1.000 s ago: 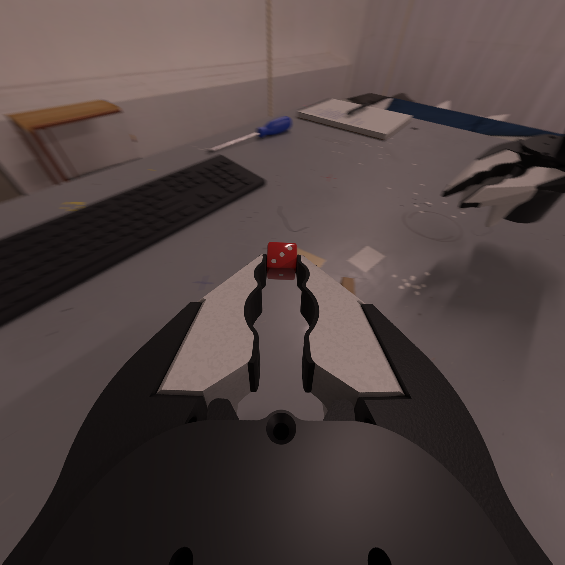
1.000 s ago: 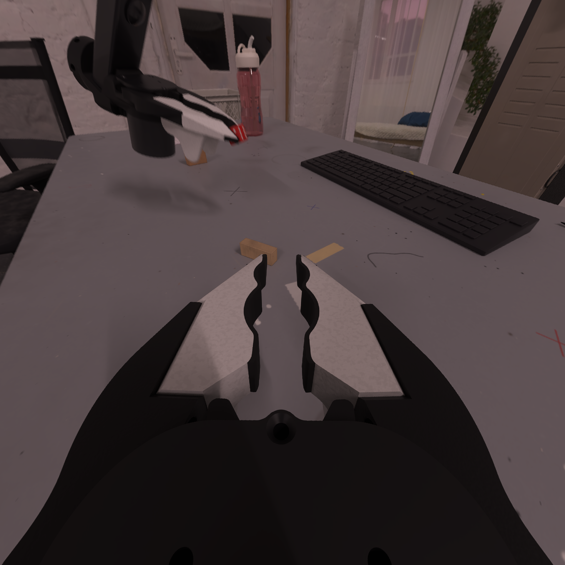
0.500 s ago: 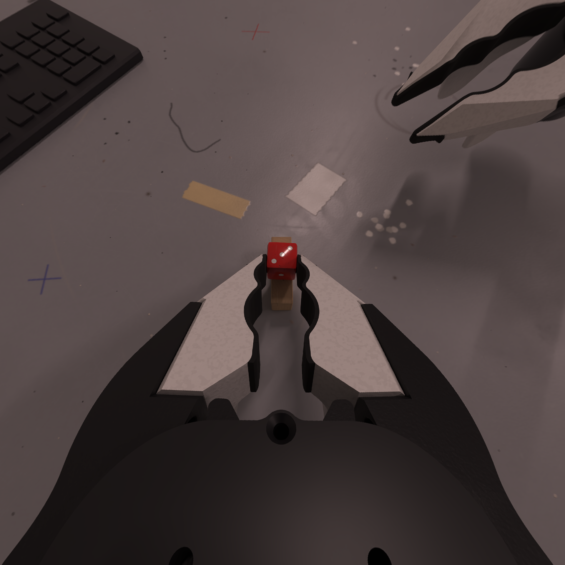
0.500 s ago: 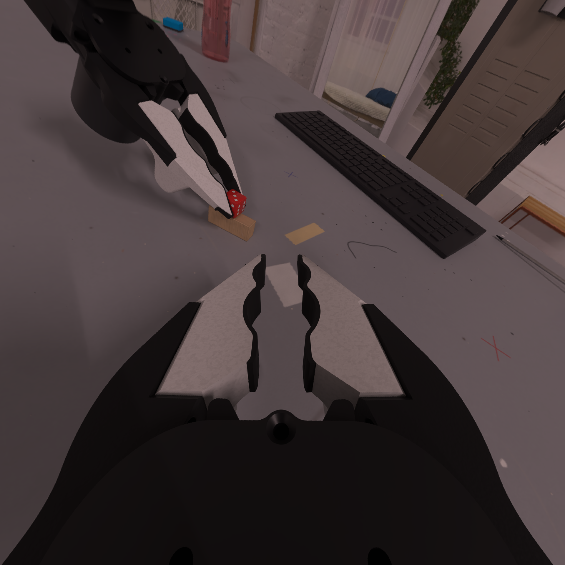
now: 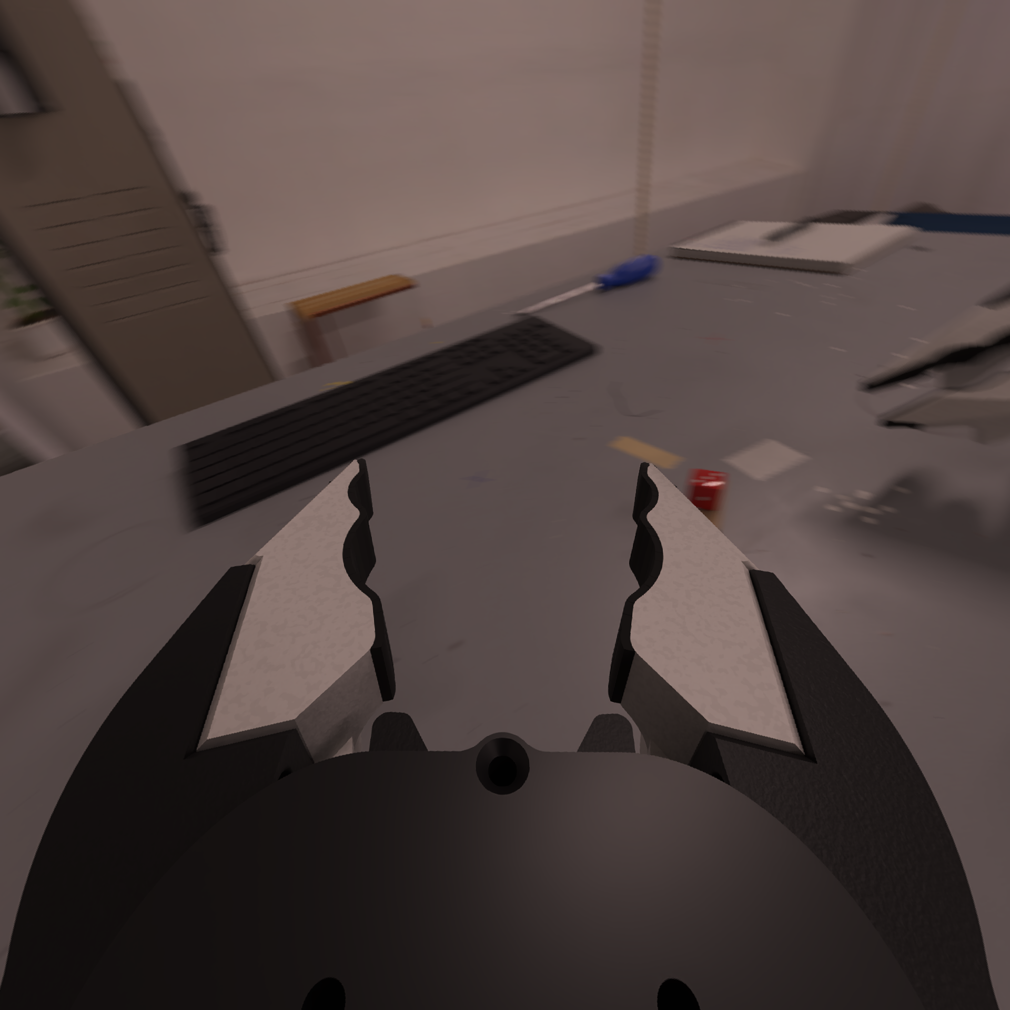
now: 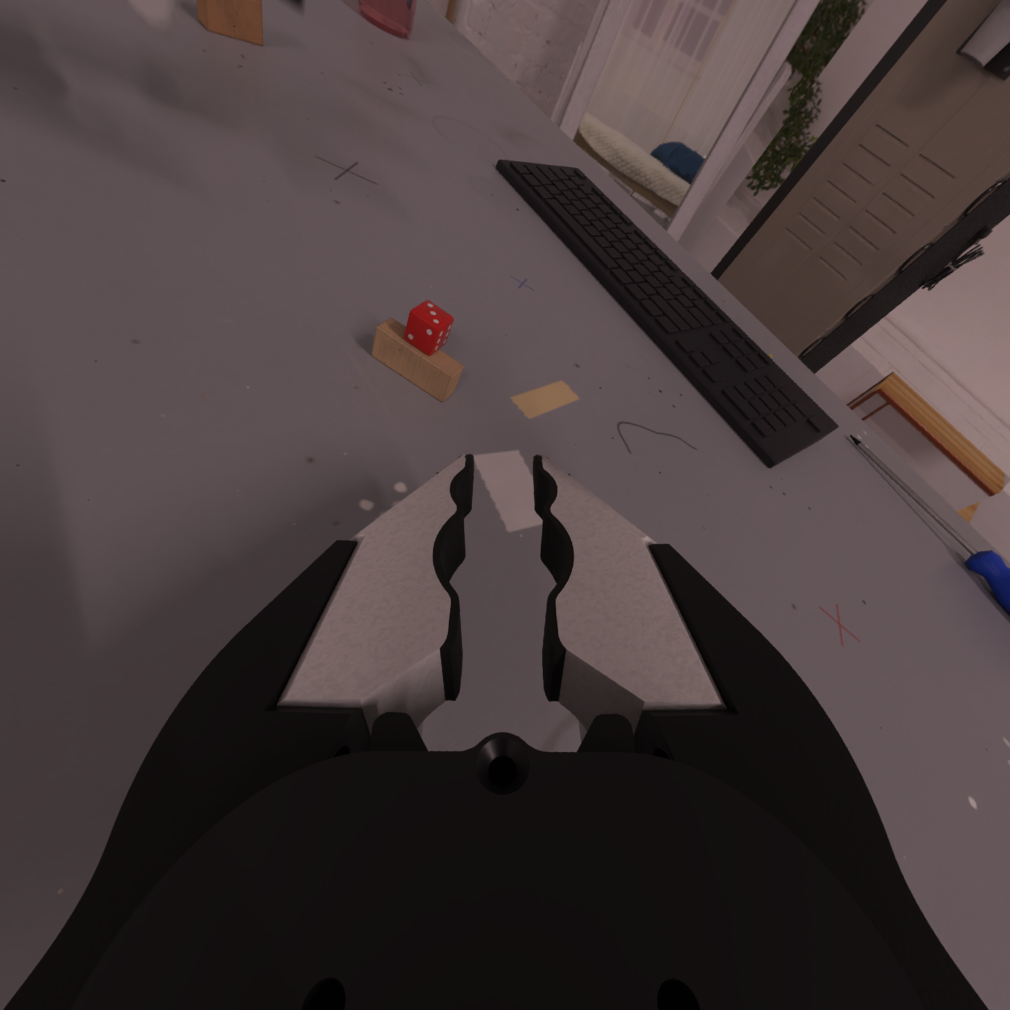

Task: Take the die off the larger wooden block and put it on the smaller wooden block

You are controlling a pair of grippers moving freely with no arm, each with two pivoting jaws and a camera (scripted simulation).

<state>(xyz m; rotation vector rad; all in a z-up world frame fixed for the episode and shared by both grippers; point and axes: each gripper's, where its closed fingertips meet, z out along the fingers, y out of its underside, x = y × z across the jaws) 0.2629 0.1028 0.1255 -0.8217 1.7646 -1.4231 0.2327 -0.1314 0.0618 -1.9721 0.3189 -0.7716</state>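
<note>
- Die [image 6: 429, 327]: one, red with white pips, sitting on top of the smaller wooden block [image 6: 416, 360], toward that block's far end. It is turned slightly, so a corner faces the right wrist camera. No finger touches it.
- Blocks: two. The smaller one lies flat on the grey table [image 6: 191, 273], its long axis running from upper left to lower right in the right wrist view. The larger wooden block [image 6: 230, 19] stands at the top edge of that view, well apart, with nothing visible on the part that shows.
- Grippers: two. The left gripper [image 5: 503, 470] has its jaws spread wide with nothing between them; in its own blurred view the die [image 5: 706, 485] shows just past the right fingertip, on the block. The right gripper [image 6: 501, 459] hangs over the table with a narrow gap between its jaws, grasping nothing, with a white paper patch [image 6: 505, 481] under its tips.
- Keyboard [image 6: 661, 306]: one, black, long axis along the table's far edge.
- Tape strip [image 6: 545, 399]: one, tan, flat between the smaller block and the keyboard.
- Screwdriver [image 5: 628, 271]: one, blue-handled, beyond the keyboard's end.
- Notepad [image 5: 787, 248]: one, white, with a pen on it, at the far right of the left wrist view.
- Bottle [image 6: 388, 13]: one, pink, only its base seen, beside the larger block.
</note>
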